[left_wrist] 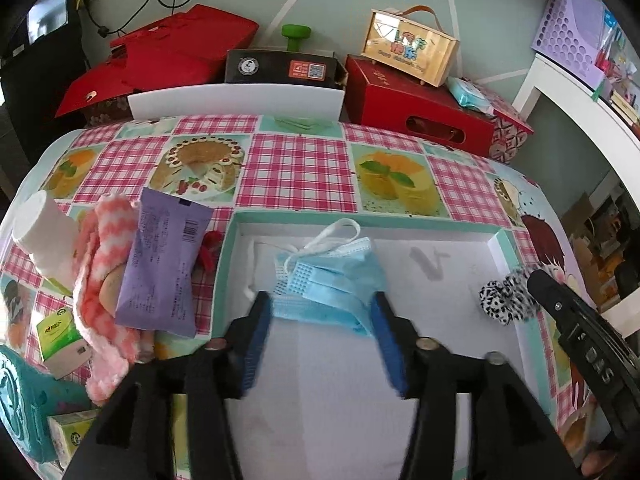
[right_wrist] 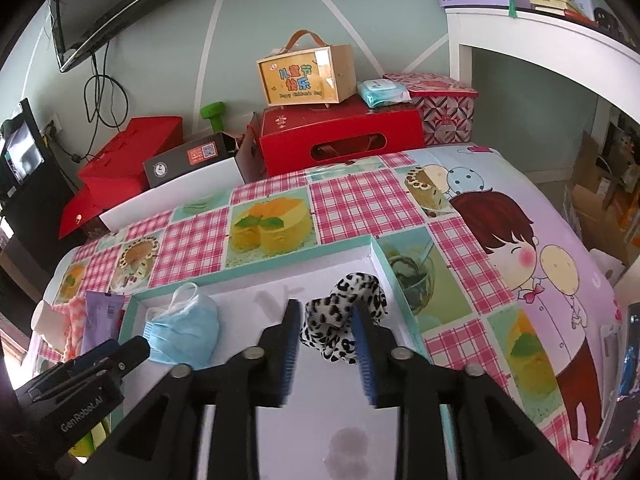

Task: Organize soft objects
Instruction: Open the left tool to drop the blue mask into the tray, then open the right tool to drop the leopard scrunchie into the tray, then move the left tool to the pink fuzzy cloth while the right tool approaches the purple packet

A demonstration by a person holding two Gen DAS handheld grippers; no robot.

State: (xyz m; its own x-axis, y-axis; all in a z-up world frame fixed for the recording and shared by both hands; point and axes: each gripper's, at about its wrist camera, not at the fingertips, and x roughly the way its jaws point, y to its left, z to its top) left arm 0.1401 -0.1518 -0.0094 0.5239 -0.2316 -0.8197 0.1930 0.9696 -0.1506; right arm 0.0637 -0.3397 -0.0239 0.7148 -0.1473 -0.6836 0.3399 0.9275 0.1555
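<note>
Blue mask (left_wrist: 332,280) between left claw (left_wrist: 322,320) fingers

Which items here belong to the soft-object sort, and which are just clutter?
Job:
blue face mask
leopard scrunchie
white tray
pink striped cloth
purple packet
tissue packs

Clutter:
red boxes
green dumbbell
wooden gift box

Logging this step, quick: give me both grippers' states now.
Left gripper: open, fingers either side of the blue face mask in the tray.
Right gripper: fingers around the leopard-print scrunchie; grip cannot be told.
</note>
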